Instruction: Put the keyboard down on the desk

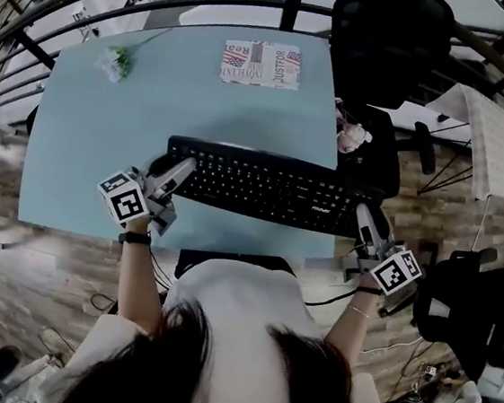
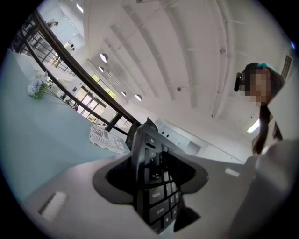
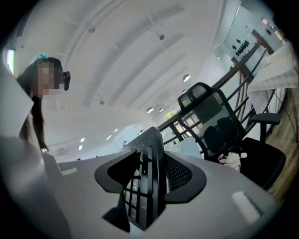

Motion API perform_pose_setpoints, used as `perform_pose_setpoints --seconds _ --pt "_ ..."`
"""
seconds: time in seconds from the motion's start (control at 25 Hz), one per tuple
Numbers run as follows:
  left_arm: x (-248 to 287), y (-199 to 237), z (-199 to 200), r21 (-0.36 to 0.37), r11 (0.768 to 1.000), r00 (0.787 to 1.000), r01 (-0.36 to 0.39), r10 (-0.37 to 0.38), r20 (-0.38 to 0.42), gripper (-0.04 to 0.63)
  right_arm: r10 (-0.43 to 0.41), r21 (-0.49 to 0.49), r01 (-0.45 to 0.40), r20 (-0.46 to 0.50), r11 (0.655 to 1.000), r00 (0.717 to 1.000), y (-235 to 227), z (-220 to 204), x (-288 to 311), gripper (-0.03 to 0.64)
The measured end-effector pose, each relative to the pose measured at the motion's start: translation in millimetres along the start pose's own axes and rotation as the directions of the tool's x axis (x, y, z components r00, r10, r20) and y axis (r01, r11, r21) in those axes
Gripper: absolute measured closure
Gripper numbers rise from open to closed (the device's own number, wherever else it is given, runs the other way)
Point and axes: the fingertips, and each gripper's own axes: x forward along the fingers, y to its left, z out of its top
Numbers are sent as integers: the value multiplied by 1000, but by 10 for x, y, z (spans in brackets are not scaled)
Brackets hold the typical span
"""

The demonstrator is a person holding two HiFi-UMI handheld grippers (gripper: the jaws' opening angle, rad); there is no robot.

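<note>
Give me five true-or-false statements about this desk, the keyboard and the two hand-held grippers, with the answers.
1. The left hand-held gripper and the right hand-held gripper each clamp one end of the keyboard. True.
2. The keyboard is white. False: it is black.
3. A booklet lies near the far edge of the desk. True.
4. The flowers lie at the desk's near right corner. False: they lie at its far left corner.
5. The booklet sits on top of the keyboard. False: the two are apart, with bare desk between them.
</note>
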Motion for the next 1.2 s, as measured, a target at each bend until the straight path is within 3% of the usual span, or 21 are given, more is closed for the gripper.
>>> perform_pose_setpoints --seconds 0.2,0.4,1.2 --pt "-229 106 49 -4 995 992 -103 103 67 348 101 10 -100 -67 995 993 -57 -18 456 456" --pt "-543 392 241 -22 988 983 -154 156 95 348 141 20 -140 -105 990 984 148 -152 951 456" --pt "-501 427 195 -29 988 984 -154 156 84 348 111 -4 -112 -131 994 985 110 -173 928 451"
